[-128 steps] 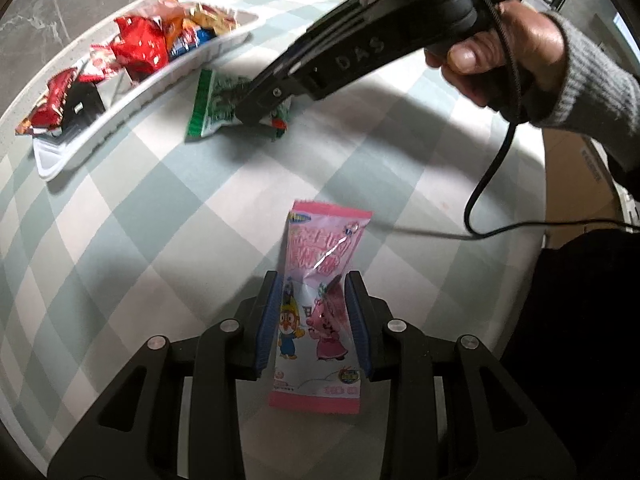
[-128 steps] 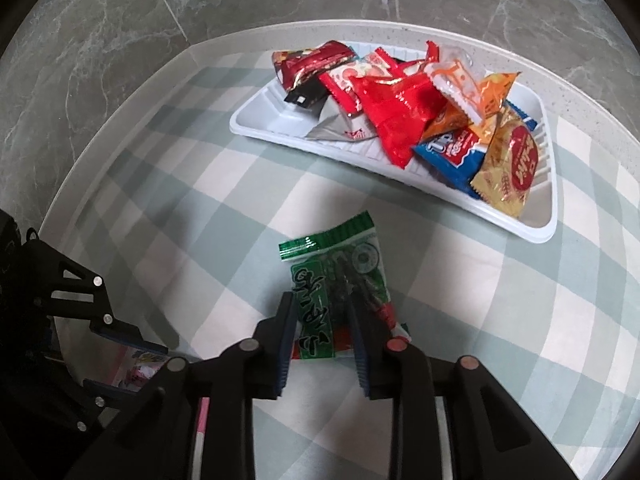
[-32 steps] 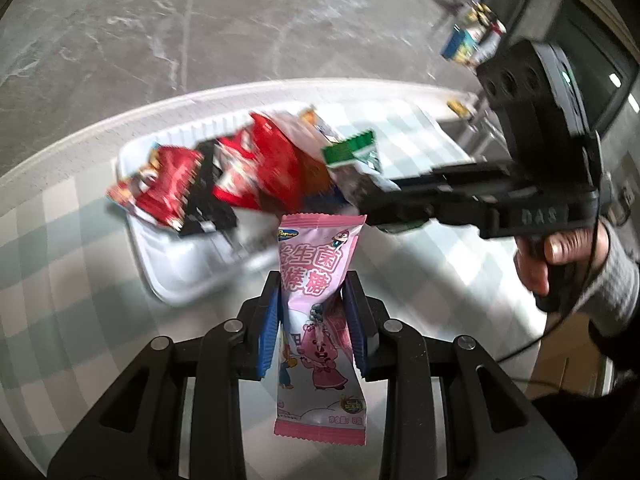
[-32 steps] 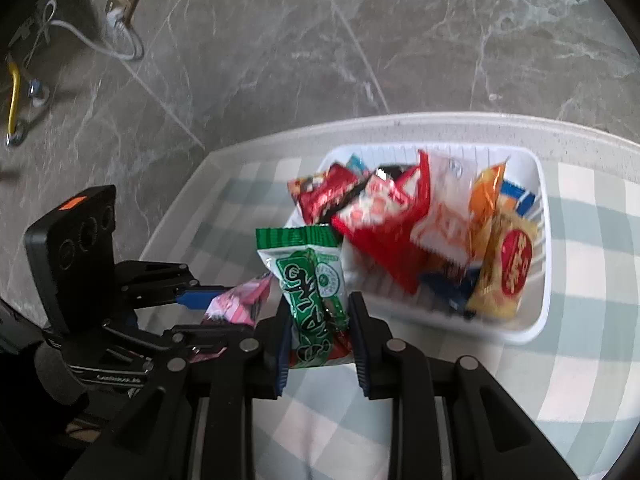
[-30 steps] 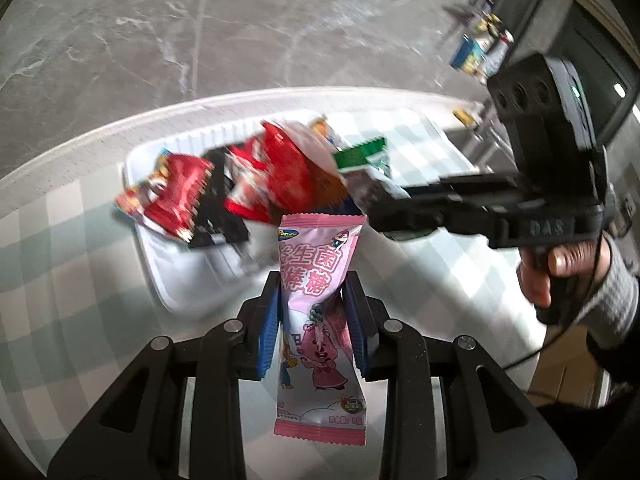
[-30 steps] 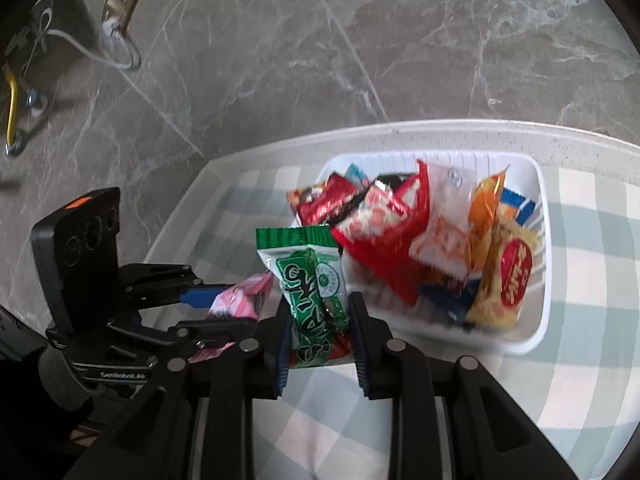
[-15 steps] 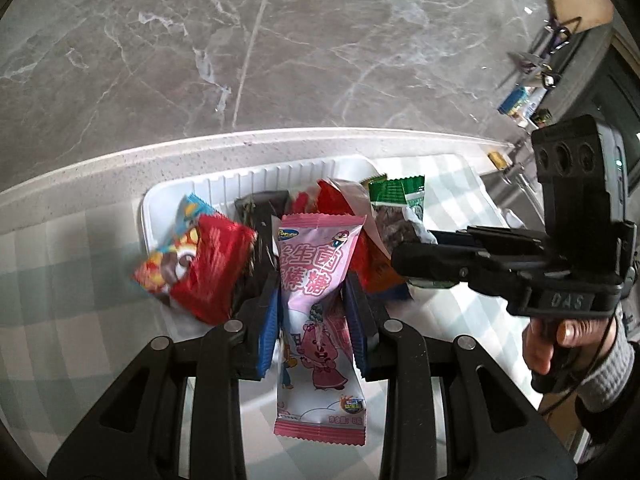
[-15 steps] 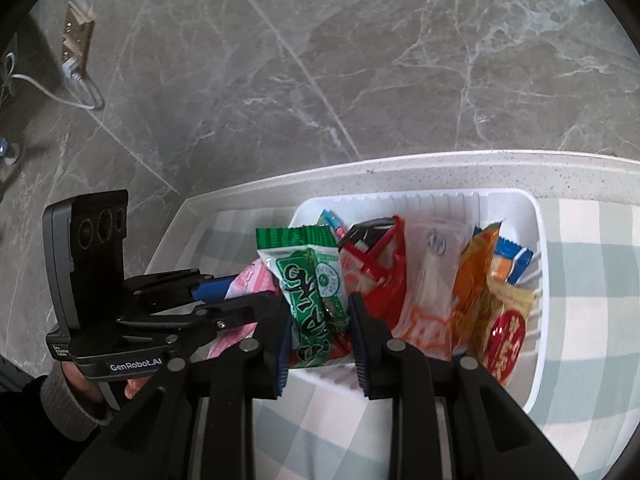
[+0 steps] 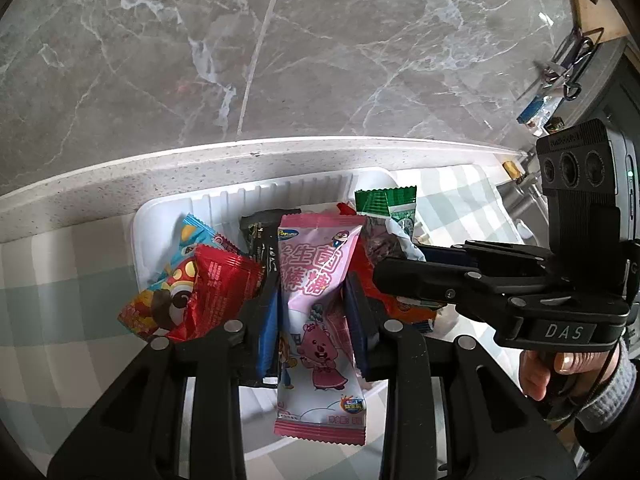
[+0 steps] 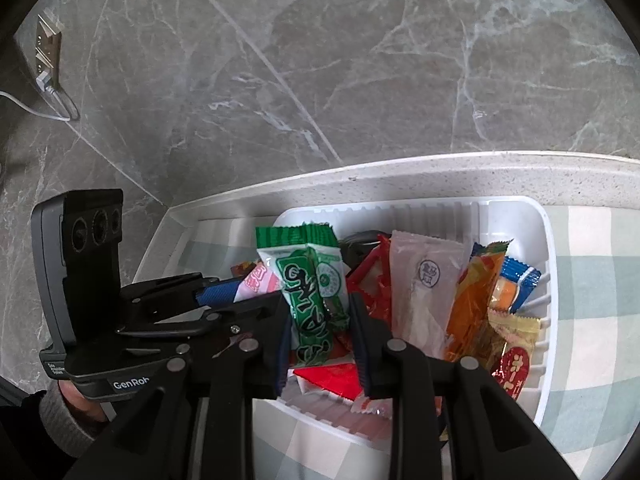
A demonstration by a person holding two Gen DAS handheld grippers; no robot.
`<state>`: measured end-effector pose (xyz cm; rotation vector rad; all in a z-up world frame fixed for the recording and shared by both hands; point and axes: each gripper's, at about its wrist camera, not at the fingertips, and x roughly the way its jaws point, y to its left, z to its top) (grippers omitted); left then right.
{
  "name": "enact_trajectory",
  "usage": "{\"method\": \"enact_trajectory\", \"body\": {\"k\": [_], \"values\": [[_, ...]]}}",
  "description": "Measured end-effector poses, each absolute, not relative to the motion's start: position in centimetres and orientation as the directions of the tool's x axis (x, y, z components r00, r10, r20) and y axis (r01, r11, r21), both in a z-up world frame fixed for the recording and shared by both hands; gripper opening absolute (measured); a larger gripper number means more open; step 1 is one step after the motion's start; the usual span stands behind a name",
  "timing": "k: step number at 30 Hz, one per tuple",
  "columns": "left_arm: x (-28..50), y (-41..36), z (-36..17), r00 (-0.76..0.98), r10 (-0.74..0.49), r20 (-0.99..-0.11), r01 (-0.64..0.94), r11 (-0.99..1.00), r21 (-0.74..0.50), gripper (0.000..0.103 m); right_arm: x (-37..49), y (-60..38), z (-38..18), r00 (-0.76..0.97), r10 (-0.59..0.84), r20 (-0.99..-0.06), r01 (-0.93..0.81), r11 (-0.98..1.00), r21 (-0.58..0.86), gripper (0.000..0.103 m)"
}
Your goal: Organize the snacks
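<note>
Both packets now over tray [image 10: 546, 240] | left gripper [image 9: 312, 300] clamps pink packet [image 9: 316, 300] | right gripper [image 10: 320, 320] clamps green packet [image 10: 308, 292]

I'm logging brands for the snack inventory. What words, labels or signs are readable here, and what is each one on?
"DAS": body of the right gripper.
"GenRob", cut off by a finger: body of the left gripper.
Large pink Chinese characters: pink packet in the left gripper.
Stylised lettering on the green packet, the round stamp on the translucent wrapper and red-and-gold packet: not legible to me.
</note>
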<state>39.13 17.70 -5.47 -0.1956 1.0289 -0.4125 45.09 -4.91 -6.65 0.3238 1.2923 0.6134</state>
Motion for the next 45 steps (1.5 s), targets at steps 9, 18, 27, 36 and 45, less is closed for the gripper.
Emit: {"method": "enact_trajectory", "body": {"k": [9,18,27,36,45], "values": [[39.3,16.4,-6.2,0.458,-0.375,-0.806,0.251,0.924,-0.288,0.03,45.3,-5.0,-6.7,0.142,0.581,-0.802,-0.232,0.807,0.543,0.042],[38.9,16.7,-5.4,0.494,-0.382,-0.781,0.234,0.924,-0.304,0.059,43.7,-5.4,-5.0,0.279,0.559,-0.781,-0.257,0.827,0.5,0.047],[37.6,17.4,-4.2,0.524,-0.362,-0.771,0.214,0.932,-0.293,0.065,42.3,-6.4,-3.0,0.284,0.576,-0.767,-0.264,0.816,0.515,0.058],[34.9,17.6,-2.4,0.554,-0.352,-0.754,0.217,0.936,-0.278,0.069,40.2,-7.0,-0.6,0.282,0.595,-0.753,-0.293,0.801,0.523,0.061],[31.9,17.3,-0.6,0.572,-0.339,-0.747,0.235,0.94,-0.246,0.072,37.4,-7.4,0.9,0.297,0.59,-0.751,-0.303,0.804,0.512,0.064]]}}
